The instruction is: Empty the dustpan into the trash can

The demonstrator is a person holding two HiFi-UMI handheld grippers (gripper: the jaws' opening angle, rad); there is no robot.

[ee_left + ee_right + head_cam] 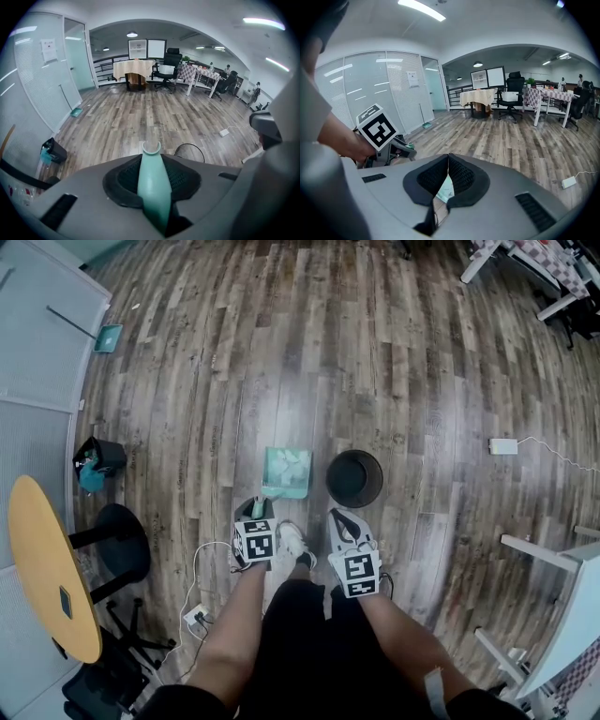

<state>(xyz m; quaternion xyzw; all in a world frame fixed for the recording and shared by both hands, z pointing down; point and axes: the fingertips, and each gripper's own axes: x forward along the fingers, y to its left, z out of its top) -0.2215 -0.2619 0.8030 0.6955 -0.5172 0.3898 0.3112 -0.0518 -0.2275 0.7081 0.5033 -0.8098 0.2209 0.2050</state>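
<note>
A teal dustpan [286,472] lies on the wood floor with pale scraps in it, just left of the round black trash can [354,478]. My left gripper [262,502] is shut on the dustpan's teal handle [153,183], which runs up between its jaws in the left gripper view. The trash can's rim [189,151] shows just past the handle's tip. My right gripper [338,516] hovers near the can's front edge, jaws shut with nothing held. In the right gripper view its pads [454,176] meet at the tip, and a bit of the dustpan [445,190] shows below them.
A small black bin [98,457], a black stool [122,540] and a round wooden table [42,568] stand at the left. A power strip with cable [197,617] lies by my feet. A white adapter [503,446] and white desk legs [548,559] are at the right.
</note>
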